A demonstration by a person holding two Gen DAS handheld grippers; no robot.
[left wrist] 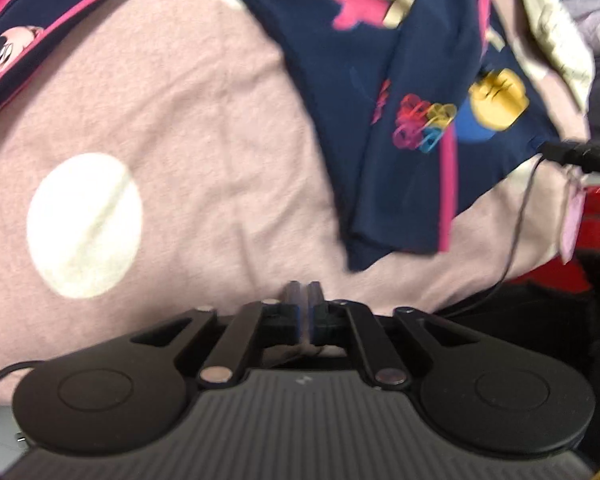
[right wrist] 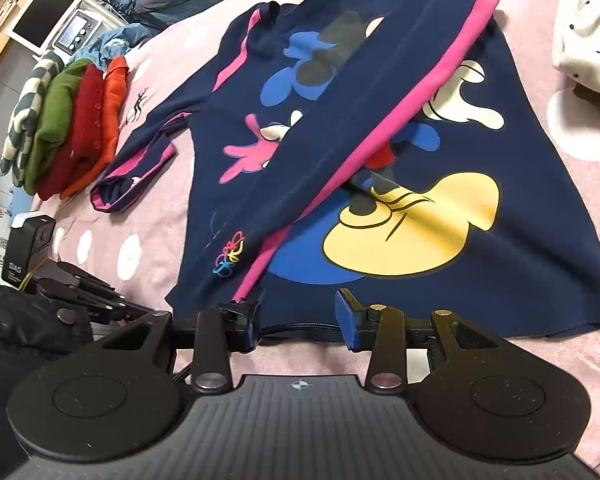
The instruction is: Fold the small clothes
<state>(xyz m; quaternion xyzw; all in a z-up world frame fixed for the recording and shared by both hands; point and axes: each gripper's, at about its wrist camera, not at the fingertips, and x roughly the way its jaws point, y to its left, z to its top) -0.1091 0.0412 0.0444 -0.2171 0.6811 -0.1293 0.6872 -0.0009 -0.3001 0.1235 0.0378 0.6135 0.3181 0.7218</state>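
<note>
Your right gripper (right wrist: 300, 312) hangs released, the shirt (right wrist: 440, 264) hem lying crosswise just ahead; your left gripper (left wrist: 303, 300), clenched empty, sits farther off.

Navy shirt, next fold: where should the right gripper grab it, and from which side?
Probably the near hem of the navy shirt, right of the folded-over sleeve. The right gripper is open right at that edge, so come in low from the near side. The hem lies flat on the pink bedspread, a free single edge the lower finger could slide under. The left gripper is shut, off to the side.
</note>
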